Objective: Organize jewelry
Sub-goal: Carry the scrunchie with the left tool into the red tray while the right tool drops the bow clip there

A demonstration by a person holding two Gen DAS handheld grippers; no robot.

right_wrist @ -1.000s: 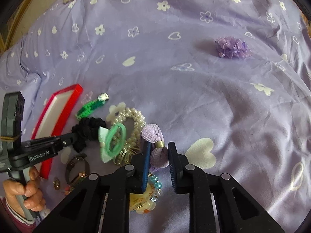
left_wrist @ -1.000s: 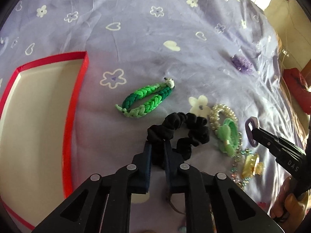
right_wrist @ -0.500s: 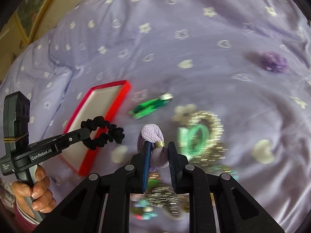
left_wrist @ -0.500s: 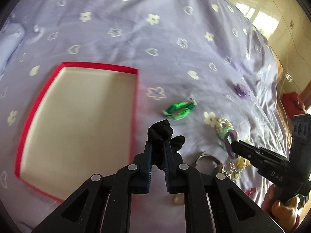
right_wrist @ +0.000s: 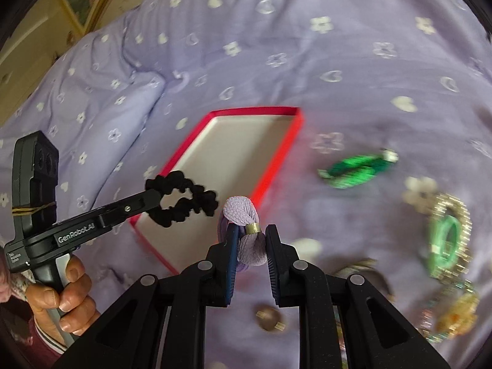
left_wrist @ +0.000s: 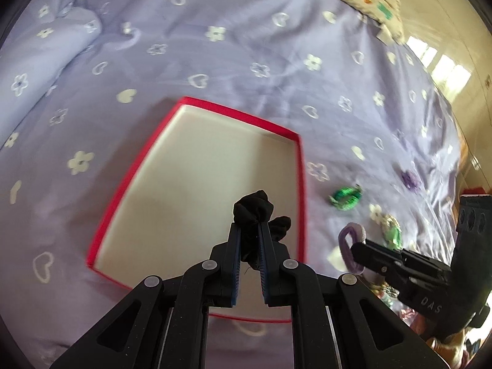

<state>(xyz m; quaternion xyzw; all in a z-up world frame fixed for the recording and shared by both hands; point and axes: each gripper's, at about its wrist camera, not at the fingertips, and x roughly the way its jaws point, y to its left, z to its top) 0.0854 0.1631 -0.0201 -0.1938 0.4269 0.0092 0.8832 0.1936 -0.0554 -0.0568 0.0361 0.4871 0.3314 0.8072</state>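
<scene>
Since the earlier frame both grippers have risen from the jewelry pile and moved over the red box [left_wrist: 299,184]. The left gripper [left_wrist: 249,230] pinches the black scrunchie [right_wrist: 181,198] above the box; the right gripper [right_wrist: 250,235] pinches the lilac hair tie [right_wrist: 243,215] beside it. The soft scrunchie may catch on the pads, or land on the rim.

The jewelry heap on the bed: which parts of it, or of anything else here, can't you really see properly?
- Jewelry heap, right wrist view: motion blur smears it; single pieces unclear. Left wrist view: the right gripper covers most of it.
- Black scrunchie, left wrist view: the lower part sits hidden between the left gripper fingers.
- Red tray, left wrist view: near edge behind the gripper.
</scene>
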